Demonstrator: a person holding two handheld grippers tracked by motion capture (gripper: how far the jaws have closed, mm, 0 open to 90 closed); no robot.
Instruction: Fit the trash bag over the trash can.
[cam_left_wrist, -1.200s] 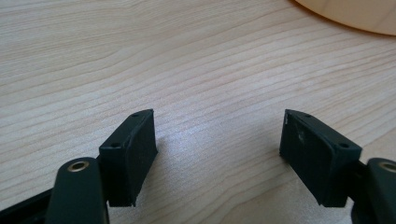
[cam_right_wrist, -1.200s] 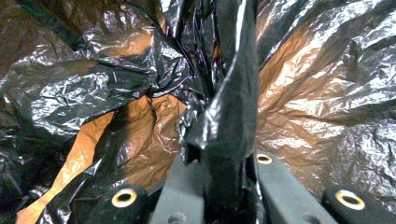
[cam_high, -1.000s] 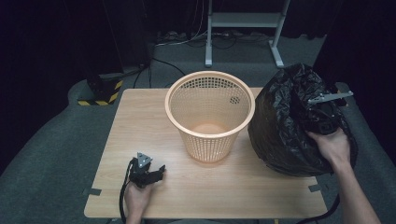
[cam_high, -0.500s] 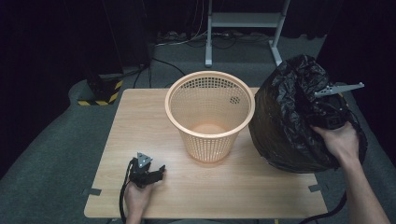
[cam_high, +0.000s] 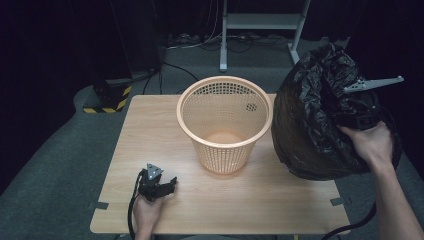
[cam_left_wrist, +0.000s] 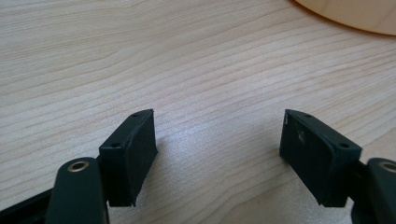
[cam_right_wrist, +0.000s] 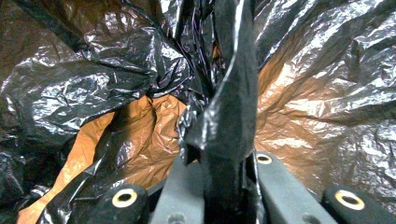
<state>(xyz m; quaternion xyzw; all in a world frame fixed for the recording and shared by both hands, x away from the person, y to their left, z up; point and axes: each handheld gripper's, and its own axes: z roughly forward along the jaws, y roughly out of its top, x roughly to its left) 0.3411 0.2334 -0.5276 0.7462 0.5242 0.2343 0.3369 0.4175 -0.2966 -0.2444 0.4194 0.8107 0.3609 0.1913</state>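
Far left on the floor, a yellow-and-black striped block (cam_high: 111, 97) sits just off the wooden table (cam_high: 165, 130); cables trail across the grey carpet behind it. On the table's near left corner, the left hand (cam_high: 146, 212) rests with the left gripper (cam_high: 165, 187) lying low on the wood, grey three-cornered plate on top, cable looping back toward the edge; in the left gripper view its two black jaws stand wide apart with bare wood grain between them, released, gripping nothing, and the curved foot of the basket shows at the top right corner. Moving to the centre, the orange mesh basket (cam_high: 225, 125) stands upright on the table, open mouth up, its lattice walls tapering down to a solid base; behind it, past the table's far edge, a white metal stand (cam_high: 260, 22) rises from the floor. Now the right side: the black plastic bag (cam_high: 310, 125) hangs bunched and crinkled just beside the basket, over the table's right edge, its lower bulge near the tabletop; the right hand (cam_high: 370, 145) holds the right gripper (cam_right_wrist: 219, 154) up against it, grey plate jutting out to the right; in the right gripper view the jaws are clenched on a twisted fold of the bag's film, which rises straight up between them, glossy plastic all around with orange light glowing through.
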